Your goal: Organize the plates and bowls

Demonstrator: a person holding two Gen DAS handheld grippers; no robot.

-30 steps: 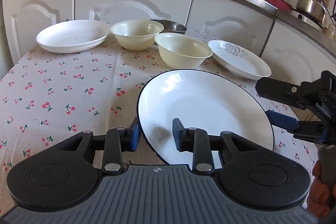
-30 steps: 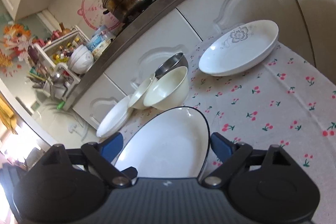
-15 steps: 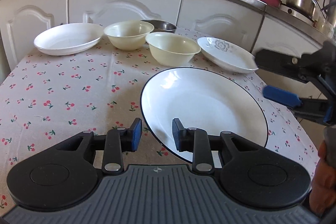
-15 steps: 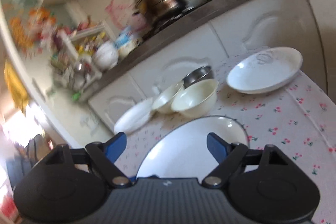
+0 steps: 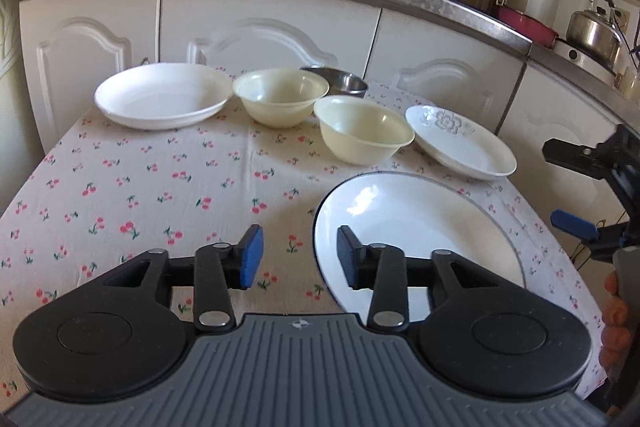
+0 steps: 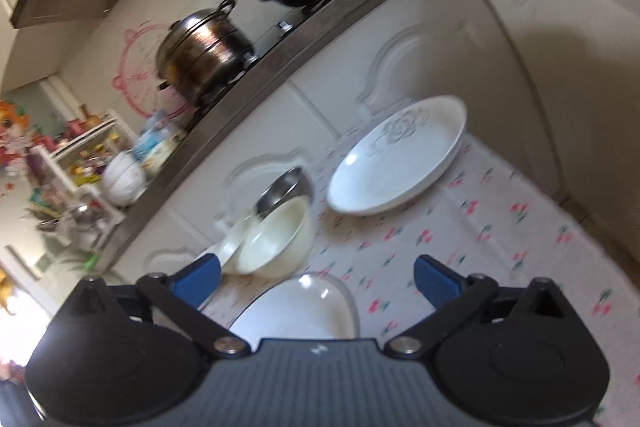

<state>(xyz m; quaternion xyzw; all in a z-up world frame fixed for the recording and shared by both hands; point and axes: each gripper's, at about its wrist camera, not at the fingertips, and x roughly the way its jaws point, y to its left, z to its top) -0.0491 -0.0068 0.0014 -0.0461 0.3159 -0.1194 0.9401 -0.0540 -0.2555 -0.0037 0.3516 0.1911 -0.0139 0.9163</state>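
The left gripper (image 5: 298, 259) points forward and somewhat downward, its blue-padded jaws opening, a clear gap between them and the pads pressing on nothing. The right gripper (image 6: 316, 277) is tilted and aimed slightly downward, its jaws opening and spread wide, nothing clamped between its pads. In the left wrist view, fingers (image 5: 614, 311) of the person's right hand wrap its handle.

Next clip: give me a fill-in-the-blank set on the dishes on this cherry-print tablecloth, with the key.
1. The number of cream plastic bowls on the table is ____.
2. The white plate with a thin dark rim lies nearest the ____ gripper.
3. The grey flower pattern is on the white plate at the table's ____ edge.

Missing words: two; left; right
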